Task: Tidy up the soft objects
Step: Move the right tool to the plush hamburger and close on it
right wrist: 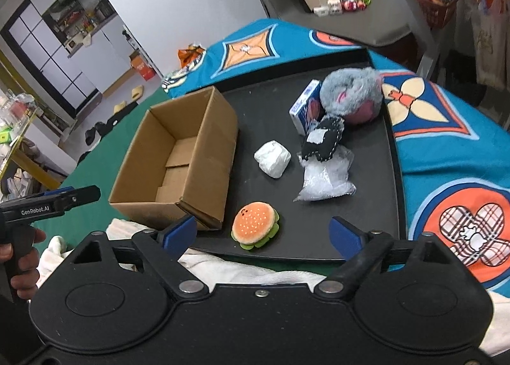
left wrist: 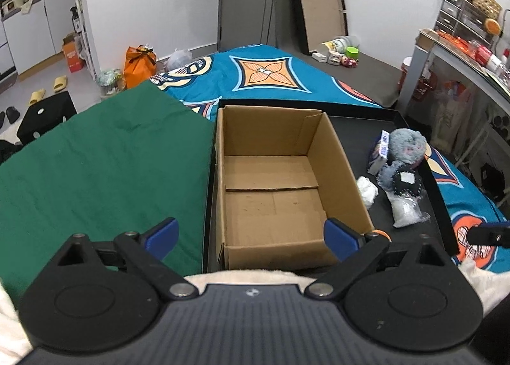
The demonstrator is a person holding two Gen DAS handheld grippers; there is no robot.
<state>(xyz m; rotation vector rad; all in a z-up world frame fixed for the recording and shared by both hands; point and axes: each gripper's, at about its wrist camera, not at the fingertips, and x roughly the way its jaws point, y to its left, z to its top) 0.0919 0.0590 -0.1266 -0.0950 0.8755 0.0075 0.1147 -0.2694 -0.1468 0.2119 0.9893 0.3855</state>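
On the black tray [right wrist: 376, 205], nearest: burger plush [right wrist: 255, 225] lies between the wide-open, empty fingers of the right gripper [right wrist: 263, 232], just ahead. Left gripper [left wrist: 250, 235] likewise wide open, empty, framing the empty cardboard box [left wrist: 277, 180], presumably the bin. Beyond: white bundle [right wrist: 273, 158], grey fluffy toy [right wrist: 350, 93].

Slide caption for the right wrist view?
Open right gripper above burger plush on black tray, empty cardboard box alongside.
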